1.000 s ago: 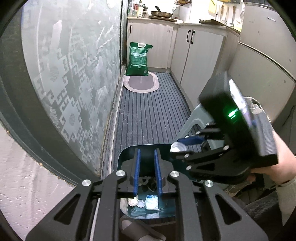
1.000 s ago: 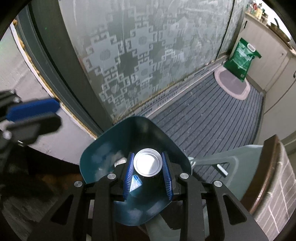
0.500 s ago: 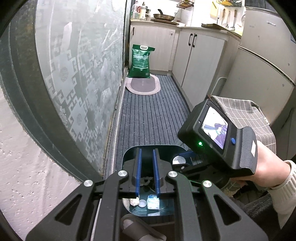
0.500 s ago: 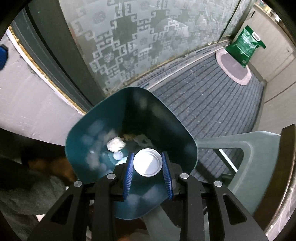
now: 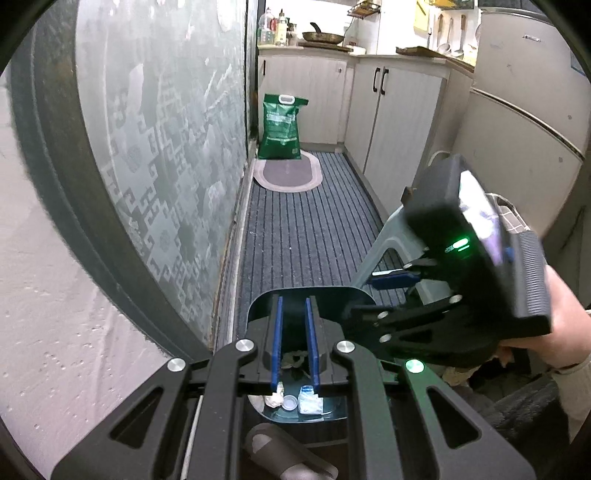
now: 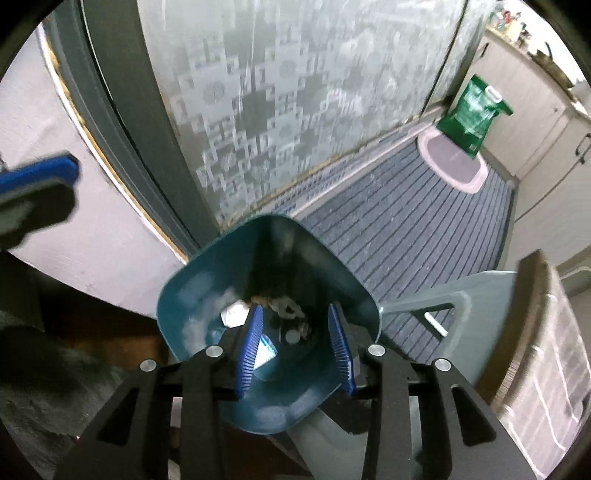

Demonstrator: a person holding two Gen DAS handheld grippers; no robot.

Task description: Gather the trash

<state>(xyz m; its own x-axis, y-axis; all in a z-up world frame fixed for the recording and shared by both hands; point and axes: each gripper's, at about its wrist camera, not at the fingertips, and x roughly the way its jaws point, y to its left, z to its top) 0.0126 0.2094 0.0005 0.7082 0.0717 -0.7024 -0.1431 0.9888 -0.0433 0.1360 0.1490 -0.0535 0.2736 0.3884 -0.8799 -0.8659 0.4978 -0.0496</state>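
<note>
Trash inside bin, jaws apart

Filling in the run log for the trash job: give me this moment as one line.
right gripper: open, jaws just opening, empty | teal plastic bin: beneath it, holds scraps | left gripper: narrow gap, above bin, empty

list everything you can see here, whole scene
bin: one, teal, on the floor by the door
trash: several scraps, white and grey, inside the bin
glass door: one, frosted and patterned, left
floor mat: one, dark striped, down the kitchen
oval rug: one, grey and pink, far end
bag: one, green, on the rug's far edge
stool: one, grey, beside the bin
cabinets: cream, right
pan: one, on the counter
slipper: one, grey, near edge
left tongs: blue pads, narrow gap, empty
right tongs: blue pads, over the bin, jaws just opening, nothing gripped
hand: one, holding the right tongs
</note>
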